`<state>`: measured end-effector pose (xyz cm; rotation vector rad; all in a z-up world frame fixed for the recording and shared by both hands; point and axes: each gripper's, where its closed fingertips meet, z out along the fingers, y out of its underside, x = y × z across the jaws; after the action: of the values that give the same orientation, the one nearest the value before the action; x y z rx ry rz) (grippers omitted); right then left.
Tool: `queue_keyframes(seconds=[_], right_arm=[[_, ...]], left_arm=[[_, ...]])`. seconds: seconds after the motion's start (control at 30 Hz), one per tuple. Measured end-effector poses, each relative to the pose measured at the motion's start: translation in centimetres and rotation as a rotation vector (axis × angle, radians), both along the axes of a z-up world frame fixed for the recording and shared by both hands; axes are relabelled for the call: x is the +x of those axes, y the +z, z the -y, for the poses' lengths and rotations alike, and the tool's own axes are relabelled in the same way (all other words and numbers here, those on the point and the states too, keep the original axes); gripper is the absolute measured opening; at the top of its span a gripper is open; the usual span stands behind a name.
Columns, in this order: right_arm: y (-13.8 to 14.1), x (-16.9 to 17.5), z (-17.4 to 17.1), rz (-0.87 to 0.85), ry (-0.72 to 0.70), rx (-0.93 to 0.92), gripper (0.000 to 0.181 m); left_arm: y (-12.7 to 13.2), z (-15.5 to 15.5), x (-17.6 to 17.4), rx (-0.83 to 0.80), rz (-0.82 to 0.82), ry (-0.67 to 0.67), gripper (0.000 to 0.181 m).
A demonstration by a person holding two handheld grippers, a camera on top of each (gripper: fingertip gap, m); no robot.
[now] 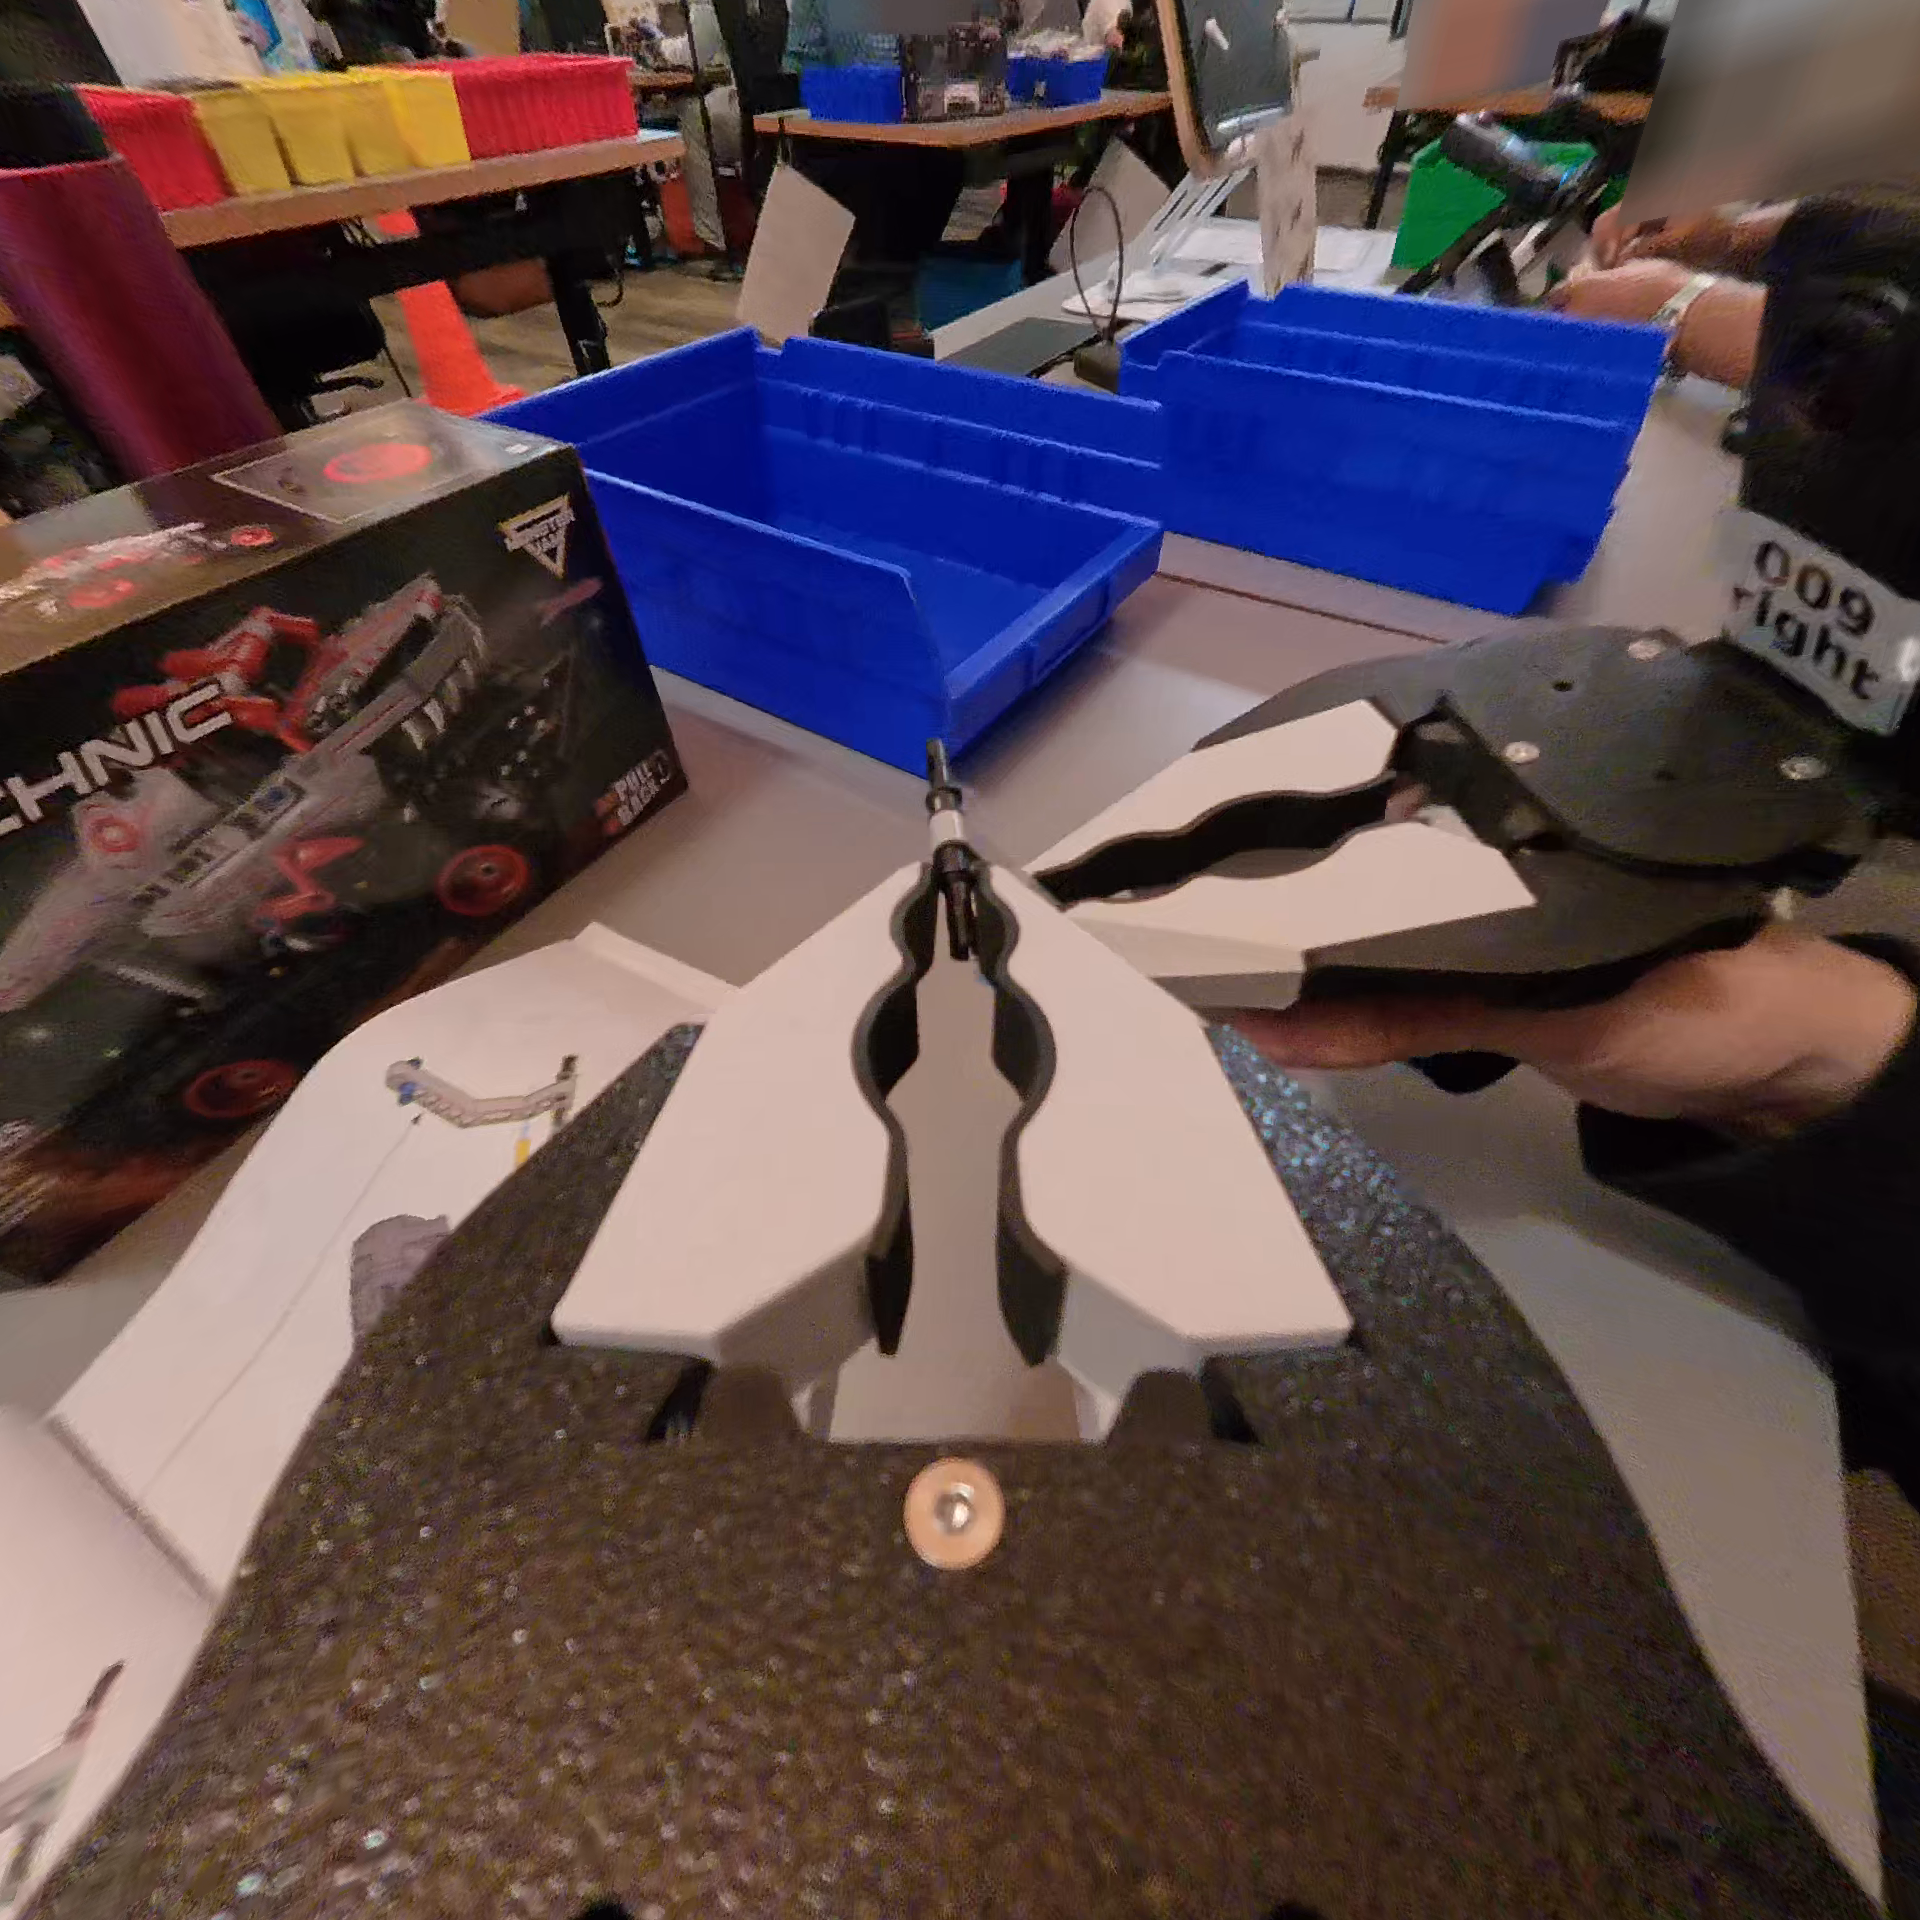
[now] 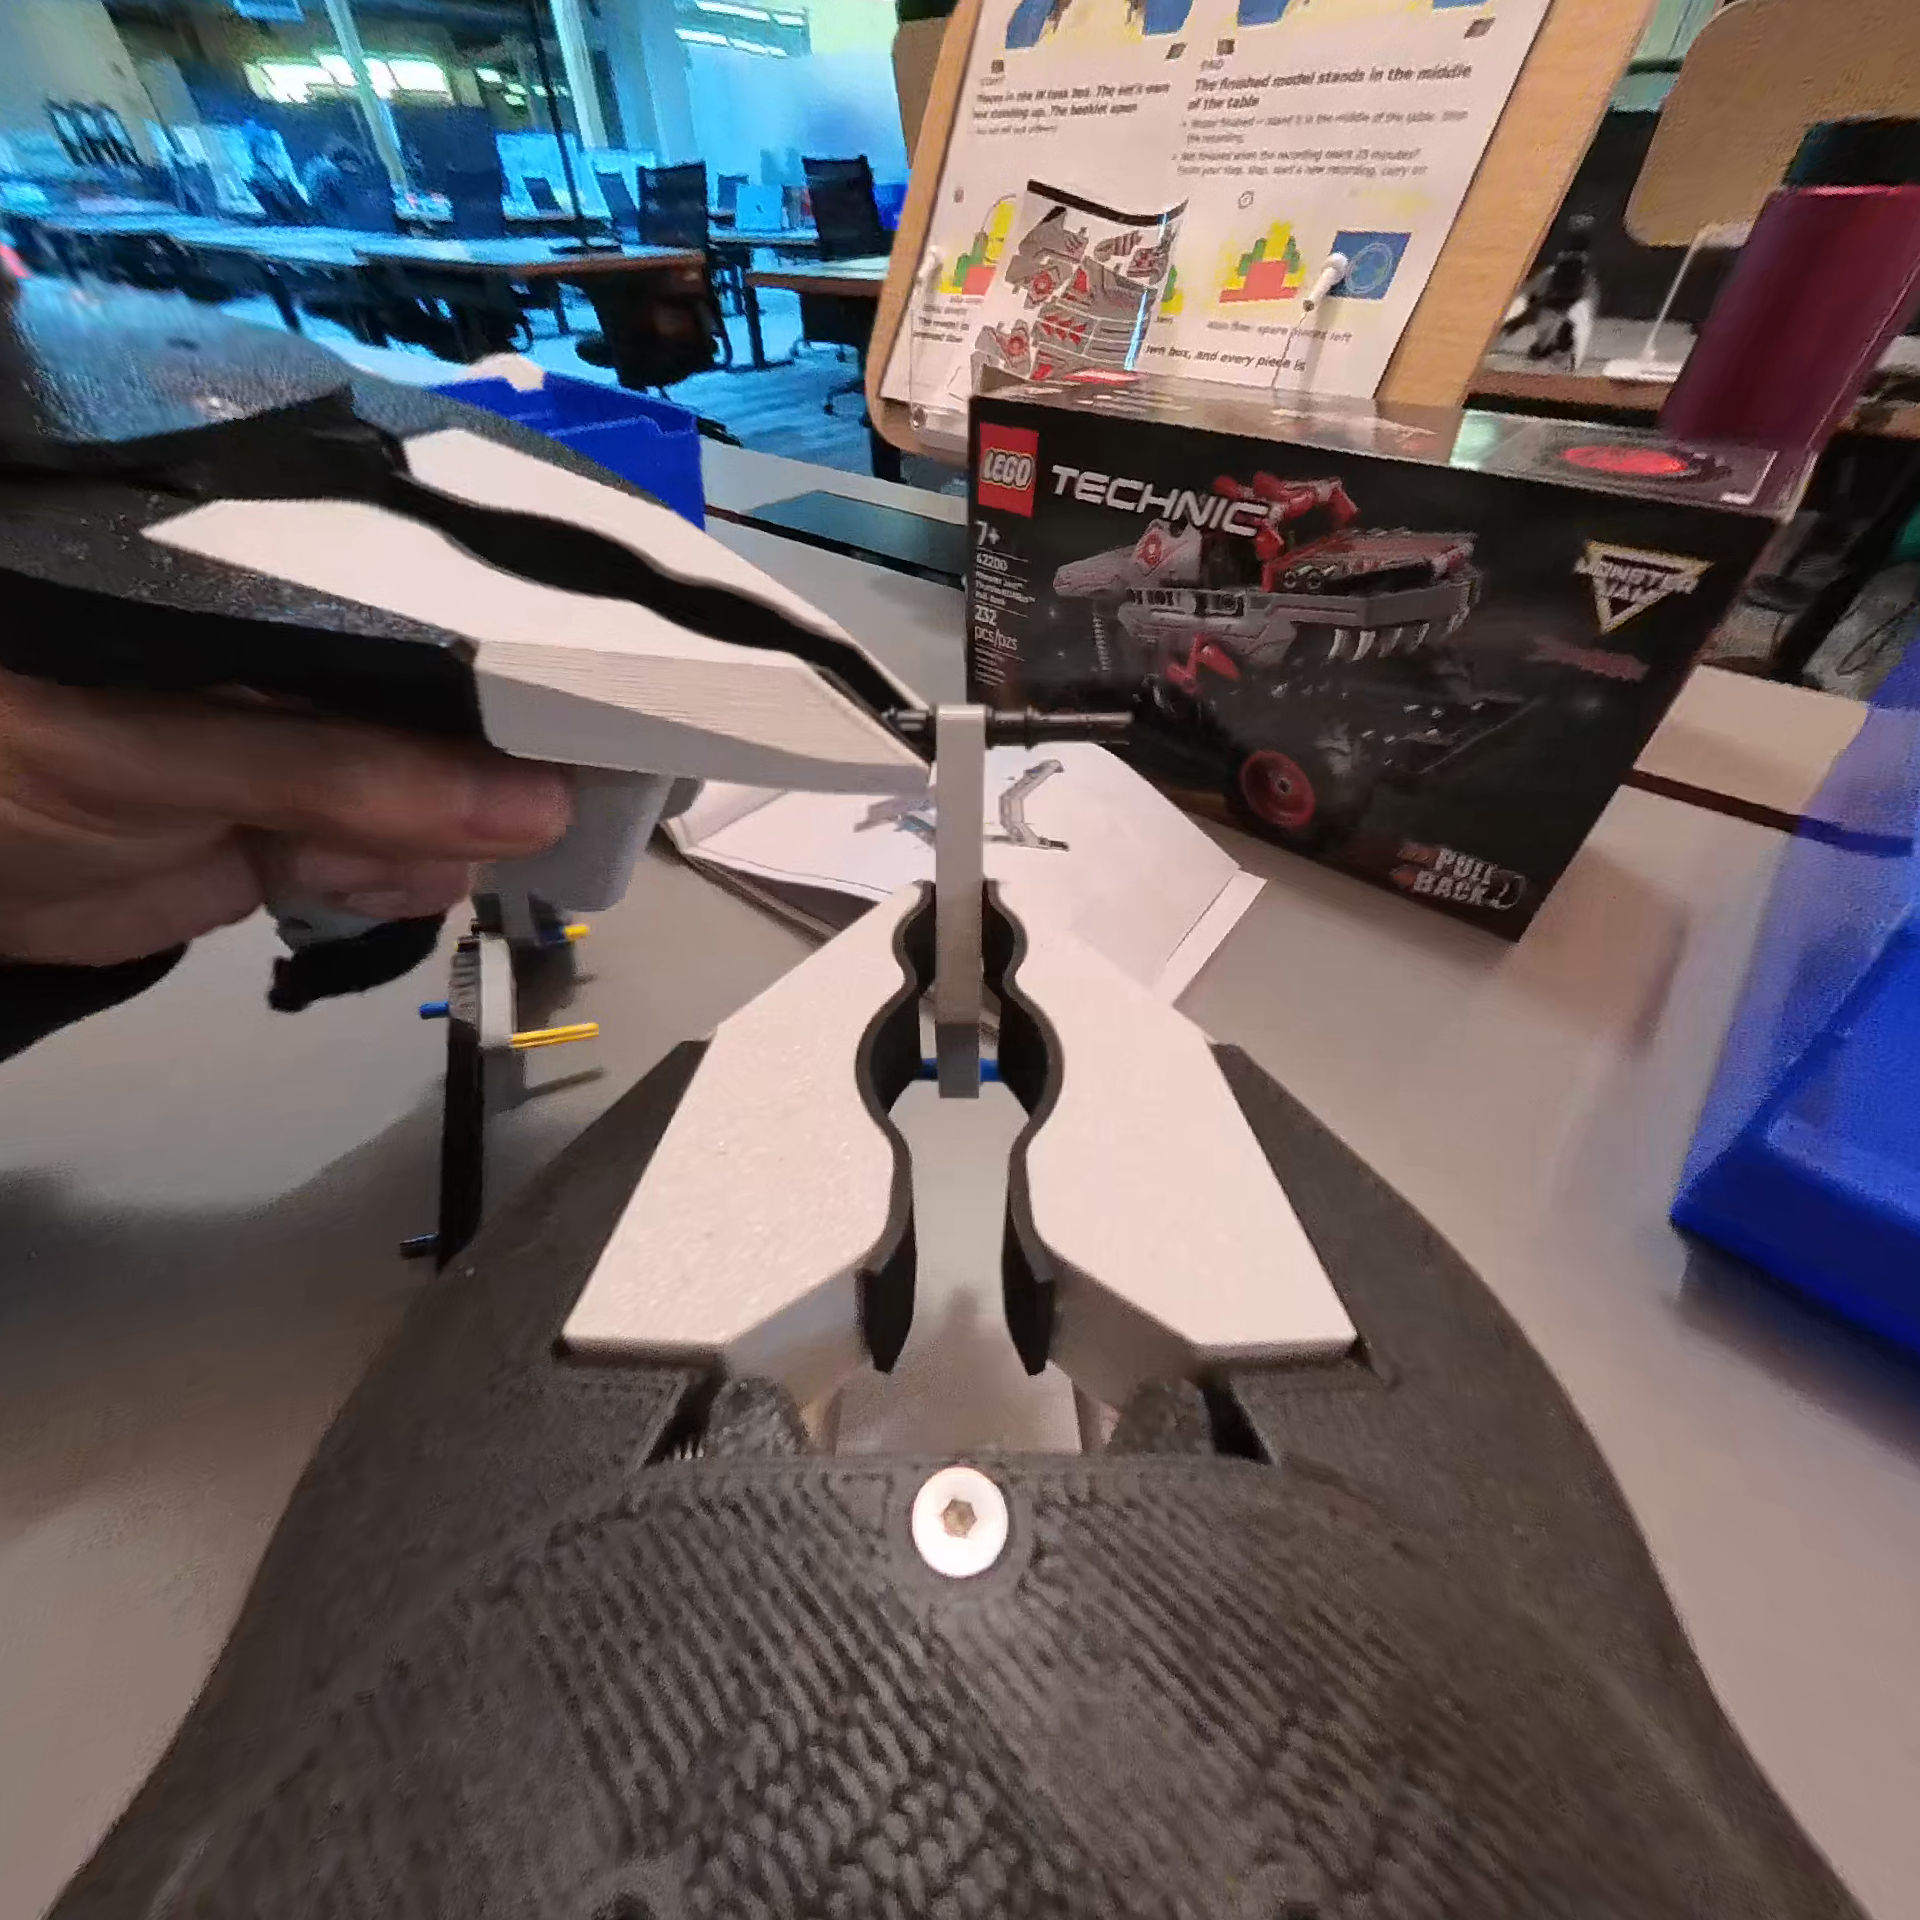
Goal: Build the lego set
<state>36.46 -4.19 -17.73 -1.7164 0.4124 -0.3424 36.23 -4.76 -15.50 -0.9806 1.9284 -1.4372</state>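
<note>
Lego axle (image 2: 1023,722), black, sits pinched in my left gripper (image 1: 958,914), threaded through the top hole of a grey beam (image 2: 958,914) that my right gripper (image 2: 958,997) clamps upright above the table's (image 2: 1455,1091) middle, steadying it for the push.

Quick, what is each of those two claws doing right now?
Left gripper: shut on the black axle.
Right gripper: shut on the grey beam, which the axle passes through.
</note>
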Motion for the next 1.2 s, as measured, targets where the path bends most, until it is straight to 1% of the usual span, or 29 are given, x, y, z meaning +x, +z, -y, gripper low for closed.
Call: queue_keyframes(seconds=[0.07, 0.13, 0.2, 0.23, 0.33, 0.4, 0.43, 0.53, 0.57, 0.63, 0.67, 0.73, 0.8, 0.83, 0.97, 1.03, 1.1, 1.13, 1.2], right_arm=[[0.0, -0.2, 0.0, 0.005, 0.015, -0.007, 0.005], [0.2, -1.0, 0.1, 0.002, 0.085, 0.032, 0.010], [0.9, -1.6, 0.6, -0.058, 0.159, 0.133, 0.022], [1.5, -1.6, 0.9, -0.093, 0.174, 0.198, 0.022], [3.2, -1.5, 1.7, -0.169, 0.205, 0.376, 0.006], [2.9, -2.3, 1.4, -0.232, 0.274, 0.388, 0.009], [2.7, -2.5, 1.3, -0.253, 0.295, 0.386, 0.008], [2.9, -3.0, 1.3, -0.266, 0.337, 0.423, 0.008], [2.9, -2.9, 1.3, -0.283, 0.337, 0.429, 0.009], [2.7, -2.5, 1.4, -0.308, 0.318, 0.443, 0.020], [2.6, -2.3, 1.6, -0.332, 0.310, 0.456, 0.019], [2.8, -1.8, 1.9, -0.385, 0.302, 0.500, 0.020], [3.3, -2.0, 2.0, -0.423, 0.335, 0.551, 0.017], [3.3, -2.0, 2.0, -0.440, 0.339, 0.562, 0.019], [3.5, -2.9, 2.0, -0.502, 0.420, 0.595, 0.021], [3.9, -3.3, 2.2, -0.538, 0.471, 0.643, 0.019], [4.3, -3.9, 2.2, -0.555, 0.526, 0.677, 0.015], [4.6, -4.2, 2.3, -0.549, 0.554, 0.689, 0.006], [4.9, -3.9, 2.1, -0.529, 0.527, 0.714, 0.007]], left_arm=[[0.0, 0.1, -0.1, 0.017, 0.012, -0.010, 0.004], [0.1, 0.1, -0.3, 0.017, 0.009, -0.041, 0.004], [0.2, 0.1, -0.5, 0.019, 0.023, -0.082, 0.004], [0.3, 0.3, -0.8, 0.022, 0.030, -0.120, 0.004], [0.1, 1.1, -1.7, 0.044, 0.045, -0.224, 0.004], [0.3, 1.3, -2.0, 0.060, 0.067, -0.257, 0.004], [0.4, 1.3, -2.1, 0.072, 0.081, -0.269, 0.004], [0.7, 1.3, -2.5, 0.091, 0.110, -0.306, 0.004], [0.9, 1.2, -2.5, 0.092, 0.116, -0.305, 0.004], [1.2, 1.0, -2.4, 0.098, 0.127, -0.302, 0.004], [1.3, 0.8, -2.3, 0.099, 0.128, -0.292, 0.004], [1.5, 0.8, -2.2, 0.087, 0.111, -0.292, 0.004], [1.6, 1.2, -2.3, 0.042, 0.063, -0.307, 0.004], [1.6, 1.3, -2.4, 0.023, 0.034, -0.324, 0.004], [1.7, 2.0, -3.0, -0.090, -0.069, -0.394, 0.004], [2.0, 2.2, -3.2, -0.135, -0.095, -0.427, 0.004], [2.1, 2.4, -3.6, -0.144, -0.113, -0.466, 0.004], [2.0, 2.4, -3.7, -0.134, -0.113, -0.474, 0.004], [1.8, 2.3, -3.9, -0.108, -0.104, -0.491, 0.004]])
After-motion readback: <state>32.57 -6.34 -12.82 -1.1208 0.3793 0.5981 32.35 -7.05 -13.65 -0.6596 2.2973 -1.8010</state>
